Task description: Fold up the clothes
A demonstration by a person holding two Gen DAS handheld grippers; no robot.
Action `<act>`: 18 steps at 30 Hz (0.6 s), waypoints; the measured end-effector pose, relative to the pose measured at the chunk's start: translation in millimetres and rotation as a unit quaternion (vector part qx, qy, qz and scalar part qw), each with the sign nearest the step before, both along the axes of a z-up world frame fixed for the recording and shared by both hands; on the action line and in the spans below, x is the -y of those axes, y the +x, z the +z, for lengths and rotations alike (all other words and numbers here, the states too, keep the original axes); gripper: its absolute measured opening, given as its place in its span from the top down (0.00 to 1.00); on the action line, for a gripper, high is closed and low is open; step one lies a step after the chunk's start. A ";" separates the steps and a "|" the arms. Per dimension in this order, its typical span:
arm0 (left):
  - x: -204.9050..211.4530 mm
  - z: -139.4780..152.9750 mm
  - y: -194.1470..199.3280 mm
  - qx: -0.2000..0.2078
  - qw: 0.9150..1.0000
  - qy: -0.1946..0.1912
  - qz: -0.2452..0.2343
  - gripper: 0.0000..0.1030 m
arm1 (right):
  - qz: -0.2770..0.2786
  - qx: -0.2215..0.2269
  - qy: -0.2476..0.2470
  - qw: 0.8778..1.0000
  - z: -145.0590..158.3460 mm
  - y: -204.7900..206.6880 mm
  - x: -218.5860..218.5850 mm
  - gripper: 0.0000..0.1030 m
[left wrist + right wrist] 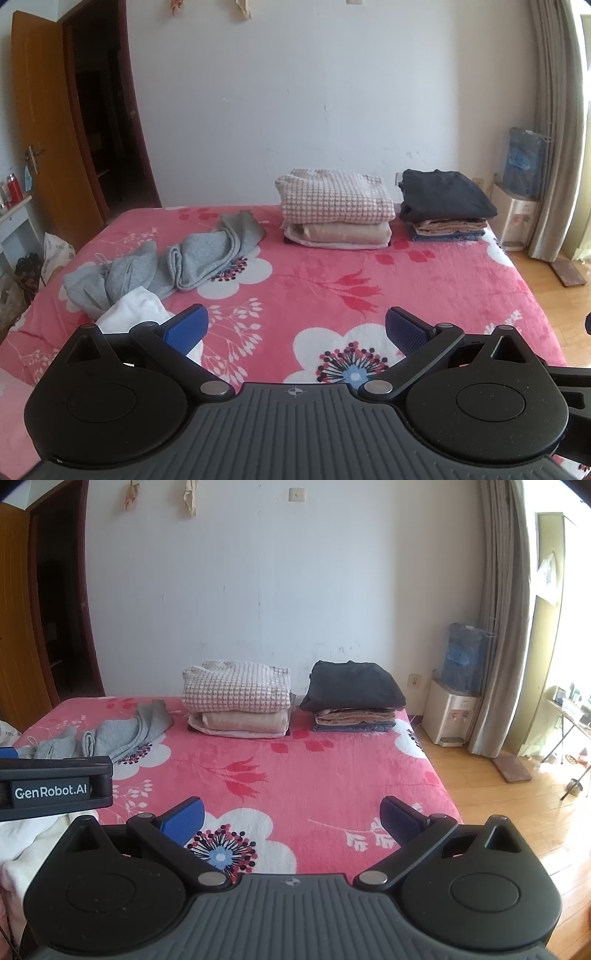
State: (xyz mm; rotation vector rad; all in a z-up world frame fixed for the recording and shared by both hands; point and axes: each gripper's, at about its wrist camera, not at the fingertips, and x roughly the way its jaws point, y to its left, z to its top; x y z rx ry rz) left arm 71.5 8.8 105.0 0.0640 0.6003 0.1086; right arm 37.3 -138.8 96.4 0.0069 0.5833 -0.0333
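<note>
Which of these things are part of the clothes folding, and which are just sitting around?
Job:
grey garment, unfolded
white garment, unfolded
two folded stacks
left gripper and right gripper, both open

Lying about:
water dispenser
curtain
door

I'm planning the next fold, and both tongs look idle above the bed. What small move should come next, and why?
Probably bring the left tongs down and to the left onto the white garment. Both they and the right tongs are open and hold nothing. Two folded stacks already sit by the wall, while the white piece and the grey garment still lie crumpled, the white one nearest.
</note>
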 end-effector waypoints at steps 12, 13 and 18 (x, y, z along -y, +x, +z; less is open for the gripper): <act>0.3 -2.4 0.4 -0.006 1.000 -0.003 0.001 0.00 | 0.000 -0.005 0.000 1.000 -2.4 2.0 0.0 0.00; 0.2 -2.4 0.3 -0.007 1.000 -0.004 0.001 0.00 | 0.000 -0.006 0.000 1.000 -2.7 2.3 0.1 0.00; -0.3 -2.1 0.6 -0.008 1.000 -0.006 0.002 0.00 | -0.001 -0.007 0.000 1.000 -3.3 1.4 -0.4 0.00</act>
